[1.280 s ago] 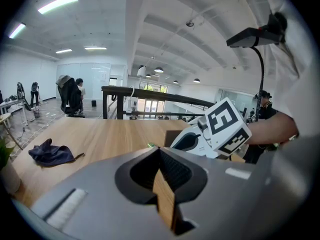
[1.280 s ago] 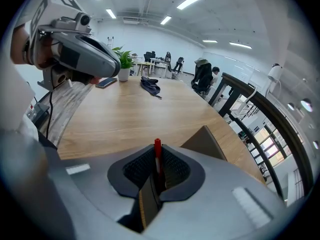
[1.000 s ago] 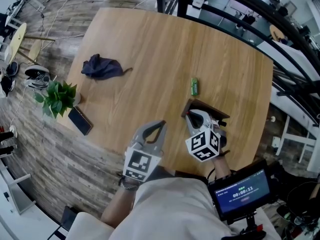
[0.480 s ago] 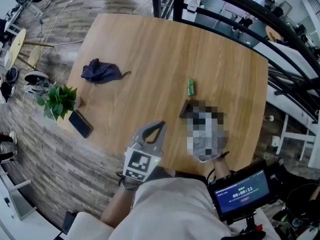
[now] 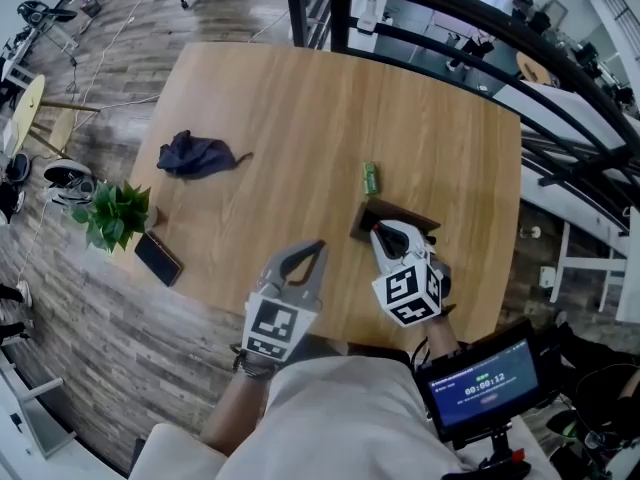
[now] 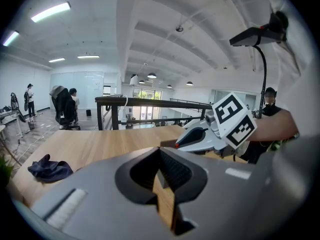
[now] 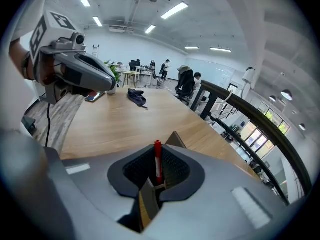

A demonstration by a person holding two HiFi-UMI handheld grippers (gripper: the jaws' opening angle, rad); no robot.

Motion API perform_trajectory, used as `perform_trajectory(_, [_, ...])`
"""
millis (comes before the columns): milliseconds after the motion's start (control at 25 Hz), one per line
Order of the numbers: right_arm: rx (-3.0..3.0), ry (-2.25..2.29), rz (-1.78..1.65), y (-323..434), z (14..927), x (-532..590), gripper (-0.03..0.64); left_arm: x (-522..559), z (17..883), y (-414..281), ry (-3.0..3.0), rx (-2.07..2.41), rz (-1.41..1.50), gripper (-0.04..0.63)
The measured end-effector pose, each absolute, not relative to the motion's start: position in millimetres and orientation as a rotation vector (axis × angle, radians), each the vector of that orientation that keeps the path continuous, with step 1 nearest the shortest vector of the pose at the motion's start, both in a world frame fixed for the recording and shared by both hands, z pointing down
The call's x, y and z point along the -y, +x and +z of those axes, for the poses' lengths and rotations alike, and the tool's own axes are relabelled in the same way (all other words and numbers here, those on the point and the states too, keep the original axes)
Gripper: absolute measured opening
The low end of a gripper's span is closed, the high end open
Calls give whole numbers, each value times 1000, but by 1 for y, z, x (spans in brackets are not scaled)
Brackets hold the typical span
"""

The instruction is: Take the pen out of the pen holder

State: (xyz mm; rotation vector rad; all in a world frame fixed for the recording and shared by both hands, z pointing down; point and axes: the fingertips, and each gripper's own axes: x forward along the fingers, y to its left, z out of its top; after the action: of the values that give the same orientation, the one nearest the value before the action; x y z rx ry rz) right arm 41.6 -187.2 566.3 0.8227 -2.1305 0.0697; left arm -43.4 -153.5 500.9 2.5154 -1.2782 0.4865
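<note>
A dark brown pen holder (image 5: 398, 214) stands on the round wooden table (image 5: 300, 108) near its front right edge. My right gripper (image 5: 379, 231) reaches down over the holder from the near side. In the right gripper view a red pen (image 7: 158, 160) stands upright between the jaws of the right gripper (image 7: 157, 149), which are shut on it, and a corner of the pen holder (image 7: 175, 139) shows just behind. My left gripper (image 5: 317, 247) hovers left of the holder, shut and holding nothing (image 6: 160, 152). The other gripper's white body (image 6: 200, 136) shows in the left gripper view.
A small green object (image 5: 371, 176) lies just beyond the holder. A dark blue cloth (image 5: 195, 155) lies at the table's left. A potted plant (image 5: 115, 213) and a black phone (image 5: 158, 258) sit at the near left edge. Black railings (image 5: 450, 48) run behind the table.
The head view has shifted a little, so the table sits lower and further left in frame. Both grippers keep about the same places, the right one still at the holder.
</note>
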Motion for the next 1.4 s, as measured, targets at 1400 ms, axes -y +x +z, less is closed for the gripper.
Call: perform_trajectory(1400, [2298, 1038, 153, 74, 481, 181, 40, 158, 467, -8, 2667, 1207, 429, -2])
